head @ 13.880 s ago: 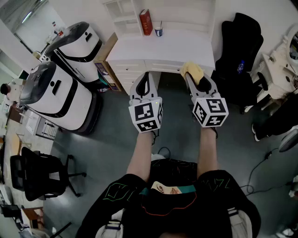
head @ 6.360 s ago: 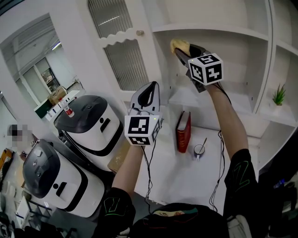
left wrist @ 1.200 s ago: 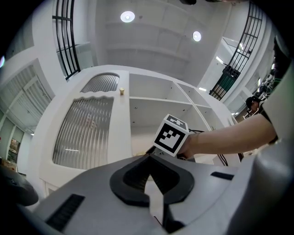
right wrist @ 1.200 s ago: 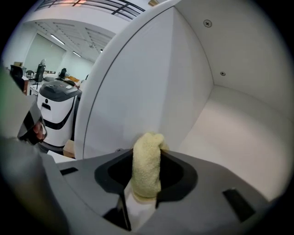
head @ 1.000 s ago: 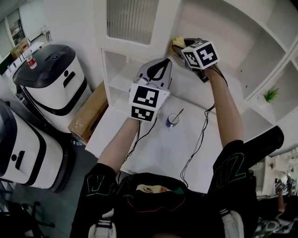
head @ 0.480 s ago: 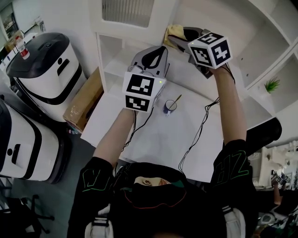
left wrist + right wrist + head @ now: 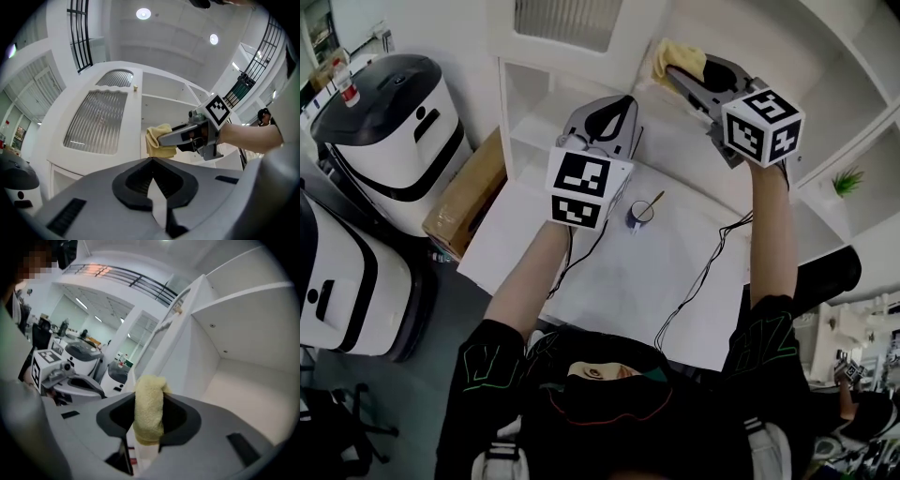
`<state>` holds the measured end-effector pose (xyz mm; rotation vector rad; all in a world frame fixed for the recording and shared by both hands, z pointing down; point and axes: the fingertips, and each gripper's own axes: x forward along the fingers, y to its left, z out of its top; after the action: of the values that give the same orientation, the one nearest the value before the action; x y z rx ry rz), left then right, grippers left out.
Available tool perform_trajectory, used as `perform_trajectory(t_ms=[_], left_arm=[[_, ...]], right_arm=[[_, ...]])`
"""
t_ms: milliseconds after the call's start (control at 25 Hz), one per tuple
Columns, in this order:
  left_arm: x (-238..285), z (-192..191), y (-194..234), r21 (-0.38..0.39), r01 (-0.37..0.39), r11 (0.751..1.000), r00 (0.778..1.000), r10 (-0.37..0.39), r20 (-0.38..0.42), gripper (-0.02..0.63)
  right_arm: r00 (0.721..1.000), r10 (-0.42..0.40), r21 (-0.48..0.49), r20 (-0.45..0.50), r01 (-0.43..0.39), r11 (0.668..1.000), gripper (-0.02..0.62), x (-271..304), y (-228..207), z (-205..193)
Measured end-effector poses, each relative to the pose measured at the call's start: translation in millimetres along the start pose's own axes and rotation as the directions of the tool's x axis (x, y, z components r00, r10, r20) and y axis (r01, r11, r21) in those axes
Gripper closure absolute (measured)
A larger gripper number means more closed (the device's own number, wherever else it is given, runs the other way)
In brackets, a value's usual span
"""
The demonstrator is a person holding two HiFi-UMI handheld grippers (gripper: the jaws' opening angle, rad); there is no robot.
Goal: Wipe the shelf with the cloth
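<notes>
- Right gripper [image 7: 686, 75] clenched on the yellow cloth [image 7: 149, 413], by the shelf [image 7: 243, 394] left wall.
- Cloth folded; long axis along the jaws, bunched end pointing past the tips.
- Left gripper [image 7: 612, 103] pressed together, empty, nearer.

Lower end of the cloth [image 7: 149, 414] buried between jaws; white machine [image 7: 342, 281] cut by left edge.

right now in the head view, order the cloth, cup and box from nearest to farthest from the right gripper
1. cloth: pinched in the jaws of the right gripper, at its tip.
2. cup: on the desk, below the gripper and a little to its left.
3. box: beside the desk's left end, lower down and far to the left.
</notes>
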<state>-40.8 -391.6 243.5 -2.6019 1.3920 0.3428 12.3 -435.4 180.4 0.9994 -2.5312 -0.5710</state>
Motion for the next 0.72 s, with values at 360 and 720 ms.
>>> perform_trajectory(t_ms=[360, 720], left_arm=[[-3.4, -18.0, -2.2, -0.018, 0.017, 1.000, 0.999, -0.017, -0.037, 0.611], [-15.6, -33.7, 19.9, -0.037, -0.020, 0.999, 0.998, 0.018, -0.068, 0.611]], right_arm=[[0.900, -0.295, -0.398, -0.320, 0.155, 0.904, 0.454, 37.3, -8.2, -58.8], [0.814, -0.395, -0.619, -0.426, 0.056, 0.783, 0.454, 55.4, 3.4, -74.4]])
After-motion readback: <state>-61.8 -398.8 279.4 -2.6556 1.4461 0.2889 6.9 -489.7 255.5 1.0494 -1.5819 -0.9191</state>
